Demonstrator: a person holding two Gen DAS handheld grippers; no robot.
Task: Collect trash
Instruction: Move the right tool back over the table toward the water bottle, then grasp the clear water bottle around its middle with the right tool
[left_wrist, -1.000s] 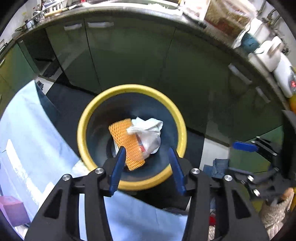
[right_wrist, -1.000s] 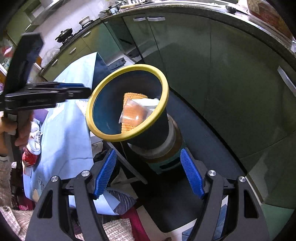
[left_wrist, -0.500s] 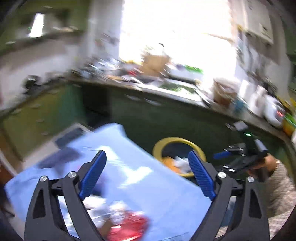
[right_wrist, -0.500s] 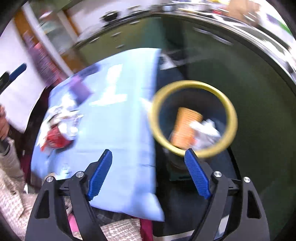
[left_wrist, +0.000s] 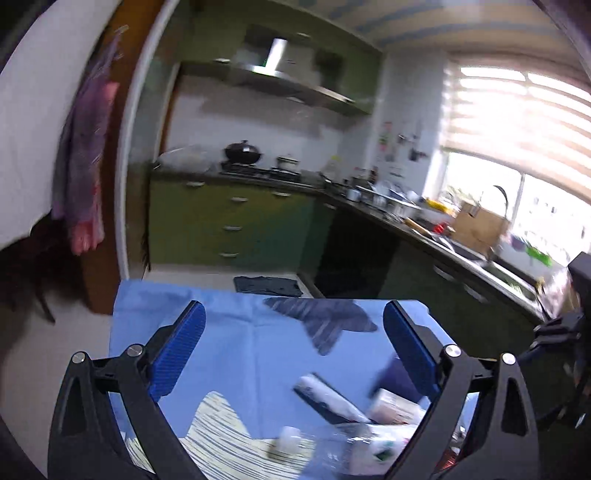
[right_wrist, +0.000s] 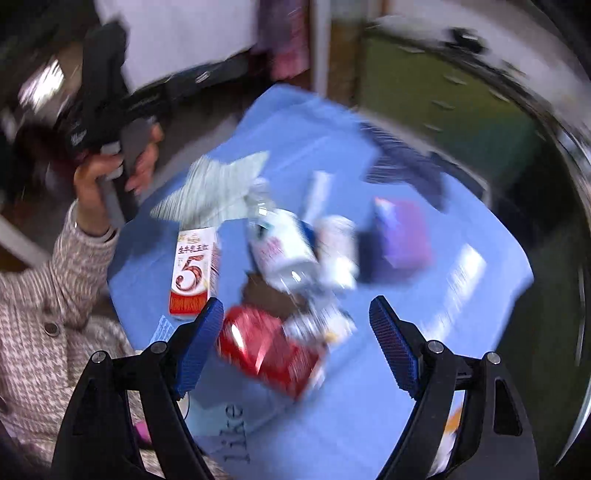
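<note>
Trash lies in a heap on the blue tablecloth (right_wrist: 369, 406). In the right wrist view I see a red crushed can (right_wrist: 266, 347), a clear plastic bottle (right_wrist: 284, 251), a carton printed with a "5" (right_wrist: 194, 273), a white can (right_wrist: 338, 251) and a purple box (right_wrist: 402, 236). My right gripper (right_wrist: 295, 306) hangs open above the red can and touches nothing. My left gripper (left_wrist: 293, 314) points level over the table. Its jaws are opening with nothing between them. The bottle (left_wrist: 332, 450) lies blurred below it.
Green kitchen cabinets (left_wrist: 229, 229) and a cluttered counter (left_wrist: 424, 229) stand beyond the table. A dark mat (left_wrist: 267, 285) lies on the floor. A hand (right_wrist: 110, 173) in a houndstooth sleeve holds the left gripper's handle at the table's left edge.
Both views have swung away from the yellow-rimmed bin, which has left view, to the blue-clothed table. The left jaws have spread much wider. The right jaws have widened a little.
</note>
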